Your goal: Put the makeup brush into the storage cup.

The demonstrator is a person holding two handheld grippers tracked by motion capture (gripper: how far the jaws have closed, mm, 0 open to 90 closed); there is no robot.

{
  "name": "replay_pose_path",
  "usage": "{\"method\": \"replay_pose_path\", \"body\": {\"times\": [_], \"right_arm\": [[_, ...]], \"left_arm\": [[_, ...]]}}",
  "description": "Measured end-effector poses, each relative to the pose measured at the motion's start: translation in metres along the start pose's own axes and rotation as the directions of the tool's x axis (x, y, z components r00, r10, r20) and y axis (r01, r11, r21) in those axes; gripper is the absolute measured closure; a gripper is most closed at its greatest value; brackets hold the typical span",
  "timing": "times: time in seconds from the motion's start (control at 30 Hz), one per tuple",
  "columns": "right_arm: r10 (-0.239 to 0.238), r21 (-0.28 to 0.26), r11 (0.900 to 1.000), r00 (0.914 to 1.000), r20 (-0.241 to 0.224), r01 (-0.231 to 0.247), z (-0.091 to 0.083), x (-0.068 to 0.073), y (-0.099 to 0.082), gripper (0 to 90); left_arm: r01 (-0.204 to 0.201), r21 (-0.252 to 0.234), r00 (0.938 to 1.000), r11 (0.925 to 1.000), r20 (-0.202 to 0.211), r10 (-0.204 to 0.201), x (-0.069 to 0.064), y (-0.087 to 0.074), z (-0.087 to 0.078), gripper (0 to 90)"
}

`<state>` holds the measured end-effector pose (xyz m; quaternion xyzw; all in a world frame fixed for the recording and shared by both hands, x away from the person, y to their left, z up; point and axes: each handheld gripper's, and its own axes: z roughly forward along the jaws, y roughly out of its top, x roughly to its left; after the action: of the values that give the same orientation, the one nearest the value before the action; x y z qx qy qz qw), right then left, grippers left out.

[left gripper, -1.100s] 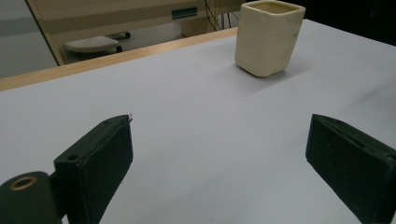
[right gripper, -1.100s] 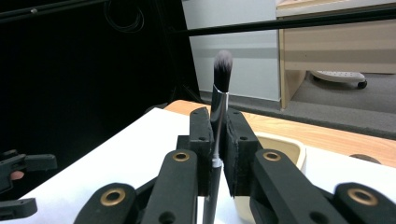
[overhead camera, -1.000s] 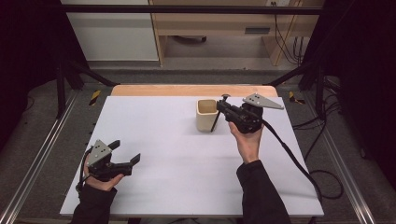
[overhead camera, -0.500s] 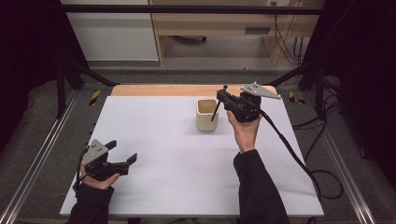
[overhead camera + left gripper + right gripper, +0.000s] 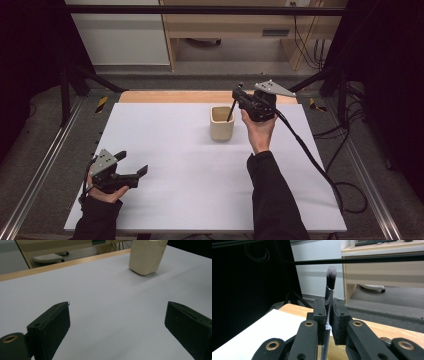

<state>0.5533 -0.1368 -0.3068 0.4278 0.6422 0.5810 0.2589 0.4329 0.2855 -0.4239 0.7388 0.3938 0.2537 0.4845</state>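
My right gripper (image 5: pixel 239 97) is shut on a thin makeup brush (image 5: pixel 231 110), held above and just right of a cream cup (image 5: pixel 221 123) at the back middle of the white table (image 5: pixel 190 170). The brush's lower end hangs at the cup's mouth. In the right gripper view the brush (image 5: pixel 330 287) stands upright between my gripper's (image 5: pixel 329 315) pads, its dark bristle head on top. My left gripper (image 5: pixel 132 164) rests low at the table's front left, open and with nothing in it. In the left gripper view the gripper (image 5: pixel 117 322) frames bare table, with the cup (image 5: pixel 147 255) beyond.
A wooden strip (image 5: pixel 165 97) runs along the table's far edge. Metal rails (image 5: pixel 35 170) flank the table on both sides. A cable (image 5: pixel 310 155) trails from my right gripper across the table's right side. Light wooden furniture (image 5: pixel 240 30) stands behind.
My right gripper has carried the brush a little farther back and up beside the cup. The left gripper has stayed in place.
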Motion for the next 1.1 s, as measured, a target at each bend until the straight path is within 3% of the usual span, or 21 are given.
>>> {"method": "replay_pose_path", "body": {"times": [0.27, 0.73, 1.1], "right_arm": [[-0.003, -0.009, 1.0, 0.9994, 0.035, 0.003, 0.01, -0.005, 0.002, 82.9], [0.015, -0.027, 0.9995, 0.9984, 0.055, -0.014, 0.023, -0.009, 0.001, 83.0], [-0.003, -0.002, 1.0, 0.9963, 0.086, 0.003, 0.036, -0.013, -0.006, 83.0]], "left_arm": [[-0.004, 0.002, 1.0, 1.0, 0.005, 0.004, -0.001, 0.0, 0.001, 5.8], [-0.009, 0.002, 0.9999, 1.0, 0.008, 0.009, -0.001, 0.0, 0.0, 6.1], [-0.009, -0.001, 0.9999, 1.0, 0.008, 0.009, -0.001, 0.001, 0.0, 6.1]]}}
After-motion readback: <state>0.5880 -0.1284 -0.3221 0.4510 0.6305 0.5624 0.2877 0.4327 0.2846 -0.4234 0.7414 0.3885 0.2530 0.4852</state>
